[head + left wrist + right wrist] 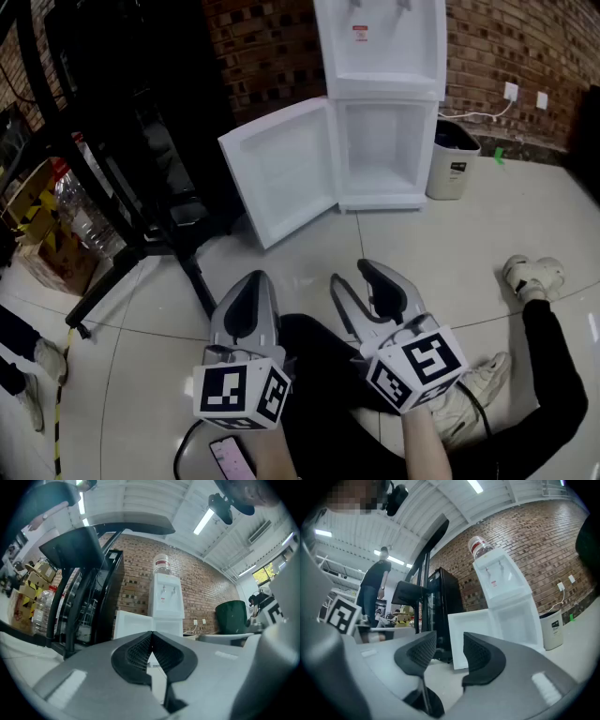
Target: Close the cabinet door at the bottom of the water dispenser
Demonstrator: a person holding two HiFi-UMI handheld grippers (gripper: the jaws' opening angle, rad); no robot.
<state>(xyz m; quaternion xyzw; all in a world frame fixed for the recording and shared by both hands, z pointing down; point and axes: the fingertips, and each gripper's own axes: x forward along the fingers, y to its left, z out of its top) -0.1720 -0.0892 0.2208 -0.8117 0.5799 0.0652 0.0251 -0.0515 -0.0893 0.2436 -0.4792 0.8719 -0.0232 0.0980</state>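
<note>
A white water dispenser (380, 47) stands against the brick wall. Its bottom cabinet (386, 155) is empty inside, and the white cabinet door (279, 171) hangs swung wide out to the left. Both grippers hover low over the floor, well short of the door. My left gripper (251, 284) is shut, its pads meeting with nothing between them. Beside it my right gripper (359, 277) is open and empty. The dispenser (165, 597) and door (132, 625) show ahead in the left gripper view, and the door (472, 632) also in the right gripper view.
A black rack on a wheeled frame (131, 159) stands left of the door. A white waste bin (452, 159) sits right of the dispenser. The person's legs and white shoes (532, 275) lie on the tile floor. A person (377, 585) stands far off.
</note>
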